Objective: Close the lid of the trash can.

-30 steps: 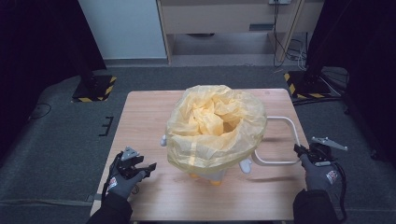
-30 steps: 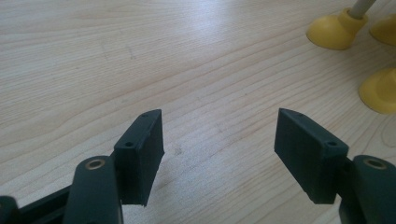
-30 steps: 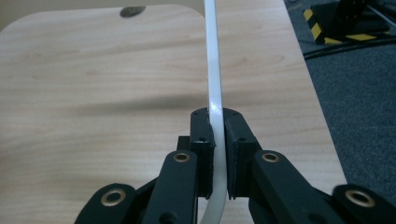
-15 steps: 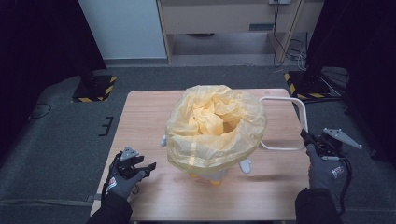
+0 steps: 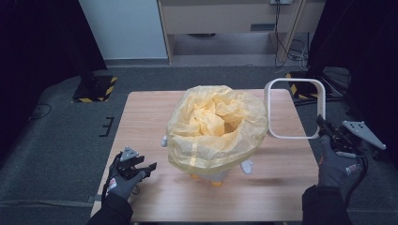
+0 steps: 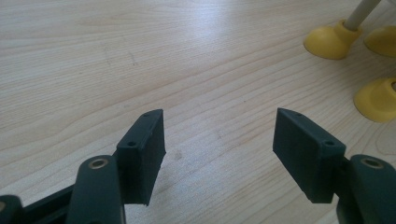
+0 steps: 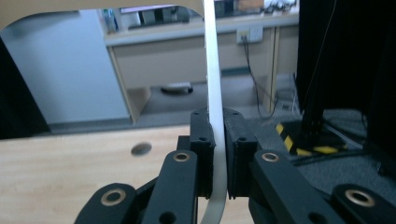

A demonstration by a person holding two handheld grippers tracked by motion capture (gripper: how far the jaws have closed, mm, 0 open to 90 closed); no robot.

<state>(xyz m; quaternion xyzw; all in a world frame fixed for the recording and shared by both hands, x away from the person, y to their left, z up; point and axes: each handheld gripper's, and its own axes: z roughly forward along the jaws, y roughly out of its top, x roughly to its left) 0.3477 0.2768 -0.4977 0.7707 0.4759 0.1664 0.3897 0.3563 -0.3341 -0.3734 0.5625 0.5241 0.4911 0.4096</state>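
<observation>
White bin (image 5: 220, 172) lined with crumpled yellow bag (image 5: 217, 126); right gripper (image 5: 329, 134) clamped on white rectangular frame (image 5: 294, 108) (raised off table (image 5: 145, 112)); left gripper (image 5: 141, 167) jaws apart, empty.

Left gripper (image 5: 149, 166): held low over the near left part of the table by a gloved left hand (image 5: 123, 180), forearm entering from the bottom edge; it points toward the middle of the table. In the left gripper view its two black jaws stand wide apart, nothing between them, the left gripper (image 6: 219, 140) tilted down at the wood.

Right gripper (image 5: 324, 125): carried by a gloved right hand (image 5: 339, 164) off the table's right edge, raised clear of the surface, wrist upright, cable trailing below. In the right gripper view the right gripper (image 7: 218, 154) has both jaws pressed together on a thin white frame (image 7: 212, 70).
</observation>
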